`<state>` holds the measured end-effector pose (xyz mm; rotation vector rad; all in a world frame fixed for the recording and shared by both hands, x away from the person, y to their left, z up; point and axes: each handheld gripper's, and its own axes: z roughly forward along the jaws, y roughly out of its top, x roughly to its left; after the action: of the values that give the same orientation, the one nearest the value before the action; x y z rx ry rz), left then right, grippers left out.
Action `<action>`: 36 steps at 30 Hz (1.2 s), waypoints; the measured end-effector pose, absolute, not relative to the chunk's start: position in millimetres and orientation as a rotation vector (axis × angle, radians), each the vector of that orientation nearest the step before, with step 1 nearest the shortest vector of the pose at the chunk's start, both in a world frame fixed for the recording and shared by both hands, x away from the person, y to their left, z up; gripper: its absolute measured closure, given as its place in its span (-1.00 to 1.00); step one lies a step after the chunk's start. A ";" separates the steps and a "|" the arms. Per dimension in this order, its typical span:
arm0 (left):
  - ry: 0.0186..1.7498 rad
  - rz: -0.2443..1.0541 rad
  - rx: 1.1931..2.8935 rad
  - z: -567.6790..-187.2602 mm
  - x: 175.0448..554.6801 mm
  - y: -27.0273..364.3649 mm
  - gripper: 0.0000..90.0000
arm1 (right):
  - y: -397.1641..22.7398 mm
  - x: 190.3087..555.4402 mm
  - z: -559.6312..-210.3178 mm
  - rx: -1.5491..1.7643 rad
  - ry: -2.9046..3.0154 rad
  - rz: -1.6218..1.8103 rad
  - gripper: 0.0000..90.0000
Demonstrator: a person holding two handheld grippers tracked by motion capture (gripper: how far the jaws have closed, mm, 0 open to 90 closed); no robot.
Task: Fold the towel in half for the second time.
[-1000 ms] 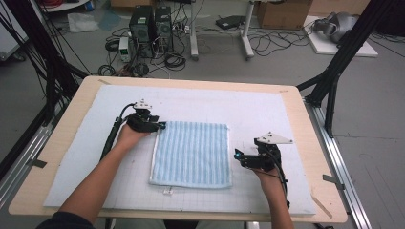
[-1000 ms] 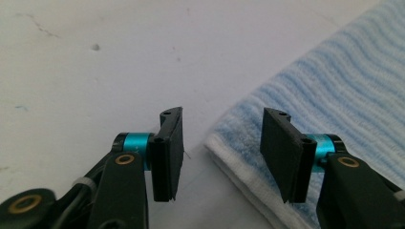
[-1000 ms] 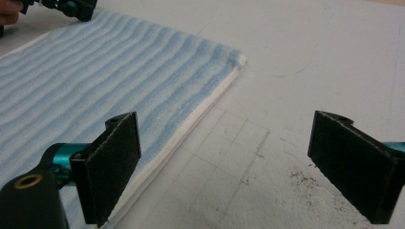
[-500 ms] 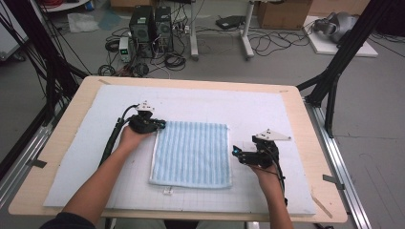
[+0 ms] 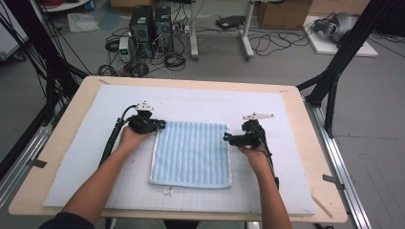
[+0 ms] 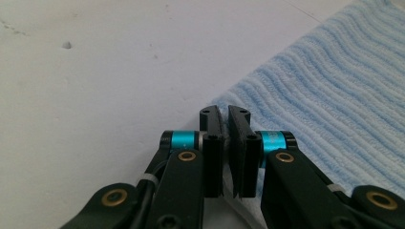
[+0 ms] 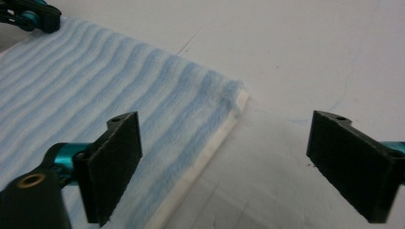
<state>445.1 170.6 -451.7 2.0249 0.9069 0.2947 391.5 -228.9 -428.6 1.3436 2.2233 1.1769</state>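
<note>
A light-blue ribbed towel (image 5: 191, 152) lies flat and square-on in the middle of a white gridded mat (image 5: 86, 157) that covers the wooden surface (image 5: 305, 114). The left gripper (image 5: 161, 125) sits at the towel's far left corner, the right gripper (image 5: 227, 139) at its right edge near the far right corner.

The high view gives the layout — both forearms coming in from below, a cable trailing from each gripper, and beyond the surface a floor with computer towers (image 5: 152, 24), loose cables and a cardboard box (image 5: 282, 12). It is too far off to show how the fingers stand.

The left gripper view settles that for its side: the fingers (image 6: 210, 143) have just been closing and now stand together on the towel's corner (image 6: 224, 102), the cloth running away to the right in blue ridges.

The right gripper view shows the other side: its fingers (image 7: 114, 167) stand wide apart, gripping nothing, with the towel's white-hemmed corner (image 7: 239, 98) lying ahead between them, and the left gripper's teal-and-black tip (image 7: 28, 16) in the top left corner.

A small white tag (image 5: 167, 191) sticks out from the towel's near edge; no writing on it can be read — too small
</note>
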 end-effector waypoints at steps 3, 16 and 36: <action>0.907 0.294 2.024 -451.8 445.1 170.6 0.87 | -222.3 407.1 -427.5 1.328 2.254 1.161 -0.56; 0.914 0.287 2.021 -452.0 445.2 171.1 0.86 | -188.1 441.9 -436.4 1.296 2.370 1.007 0.16; 0.889 0.297 1.851 -435.9 446.4 189.0 0.91 | -184.5 440.0 -423.7 1.232 2.265 1.134 0.83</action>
<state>446.4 189.0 -435.9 1.8511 0.8885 0.2973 440.0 -184.5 -423.7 1.2322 2.2652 1.1344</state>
